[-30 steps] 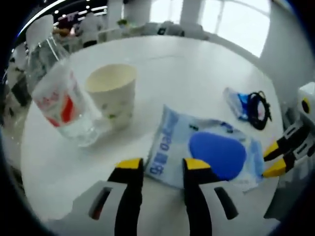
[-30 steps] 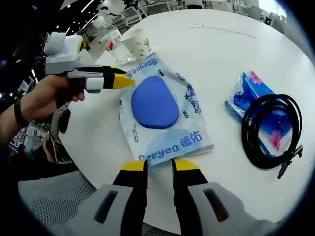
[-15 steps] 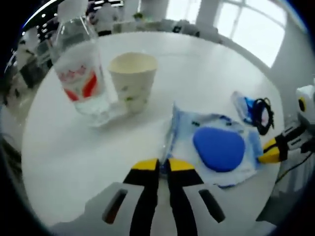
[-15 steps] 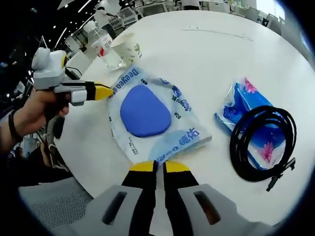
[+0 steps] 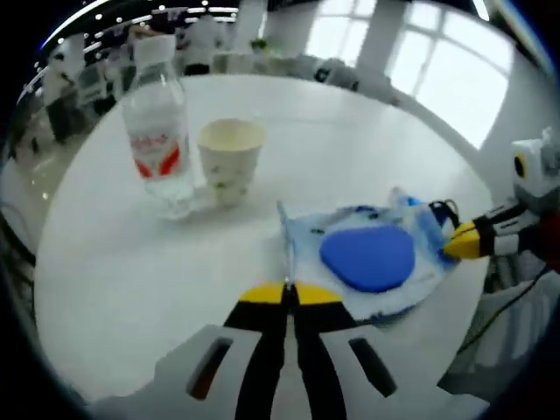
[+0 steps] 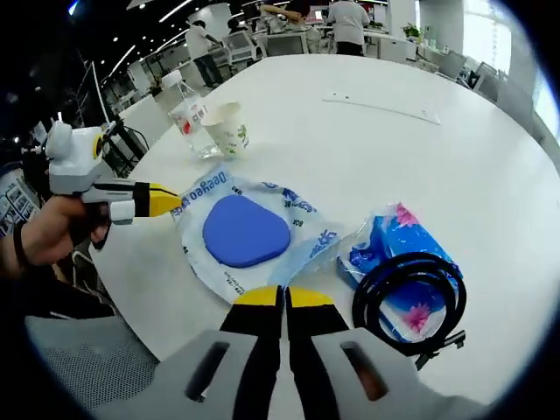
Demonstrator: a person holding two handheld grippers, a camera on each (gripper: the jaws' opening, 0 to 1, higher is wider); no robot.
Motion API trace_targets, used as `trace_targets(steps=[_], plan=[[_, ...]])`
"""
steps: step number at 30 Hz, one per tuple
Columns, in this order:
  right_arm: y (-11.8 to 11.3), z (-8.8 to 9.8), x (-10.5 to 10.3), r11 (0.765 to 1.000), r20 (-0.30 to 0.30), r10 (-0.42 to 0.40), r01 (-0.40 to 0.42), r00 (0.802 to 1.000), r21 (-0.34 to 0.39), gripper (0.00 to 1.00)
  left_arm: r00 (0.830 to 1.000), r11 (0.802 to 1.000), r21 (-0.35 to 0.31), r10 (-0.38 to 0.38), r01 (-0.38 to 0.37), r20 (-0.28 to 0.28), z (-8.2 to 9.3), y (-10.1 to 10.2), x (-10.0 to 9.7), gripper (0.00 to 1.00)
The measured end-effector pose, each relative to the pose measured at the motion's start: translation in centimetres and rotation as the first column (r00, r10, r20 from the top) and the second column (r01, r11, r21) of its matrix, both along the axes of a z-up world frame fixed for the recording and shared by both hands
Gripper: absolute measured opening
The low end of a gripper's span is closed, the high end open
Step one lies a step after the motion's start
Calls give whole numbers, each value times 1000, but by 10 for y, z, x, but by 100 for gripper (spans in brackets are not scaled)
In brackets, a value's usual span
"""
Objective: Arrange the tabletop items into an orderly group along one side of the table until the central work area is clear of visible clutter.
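A pale blue wet-wipes pack (image 5: 367,259) with a blue oval lid hangs crumpled between both grippers, just above the white round table (image 5: 131,262). My left gripper (image 5: 289,293) is shut on the pack's near edge. My right gripper (image 6: 284,297) is shut on the opposite edge of the wipes pack (image 6: 247,232). The right gripper (image 5: 451,243) comes in from the right of the left gripper view. A hand holds the left gripper (image 6: 175,203) at the left of the right gripper view. A blue tissue packet (image 6: 398,254) with a black coiled cable (image 6: 407,293) on it lies beside the pack.
A clear water bottle (image 5: 159,140) with a red label and a paper cup (image 5: 230,160) stand together at the table's far side, the bottle (image 6: 188,114) and cup (image 6: 227,129) also showing beyond the pack. Chairs, desks and people surround the table (image 6: 455,157).
Both grippers went from open to shut on opposite edges of the wipes pack. The pack has bunched up, lifted, and shifted toward the tissue packet and cable.
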State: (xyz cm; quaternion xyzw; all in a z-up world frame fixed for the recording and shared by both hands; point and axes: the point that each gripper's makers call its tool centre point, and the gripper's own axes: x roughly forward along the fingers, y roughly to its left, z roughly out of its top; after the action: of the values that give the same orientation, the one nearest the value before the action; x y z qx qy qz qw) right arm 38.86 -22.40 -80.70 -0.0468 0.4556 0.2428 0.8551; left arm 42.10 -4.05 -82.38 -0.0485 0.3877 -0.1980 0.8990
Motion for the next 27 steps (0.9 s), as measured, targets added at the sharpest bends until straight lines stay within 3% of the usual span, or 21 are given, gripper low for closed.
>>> trace_targets(steps=[8,11,16,22,27], plan=[[-18,27,31,1000,82,-15,14,997,6,0,999,999,-42,27,-26,21,18,-13,9,0],[-24,27,42,1000,86,-17,17,996,3,0,997,995,-82,68,-65,30,25,-20,18,0],[-34,28,62,999,103,17,-13,995,-37,0,996,995,-72,75,-72,43,27,-31,34,0],[-39,27,85,1000,105,7,-4,994,-27,0,993,993,-69,96,-92,69,29,-36,52,0],[-41,22,101,1000,102,7,-4,995,-30,0,988,985,-102,143,-137,56,27,-37,62,0]])
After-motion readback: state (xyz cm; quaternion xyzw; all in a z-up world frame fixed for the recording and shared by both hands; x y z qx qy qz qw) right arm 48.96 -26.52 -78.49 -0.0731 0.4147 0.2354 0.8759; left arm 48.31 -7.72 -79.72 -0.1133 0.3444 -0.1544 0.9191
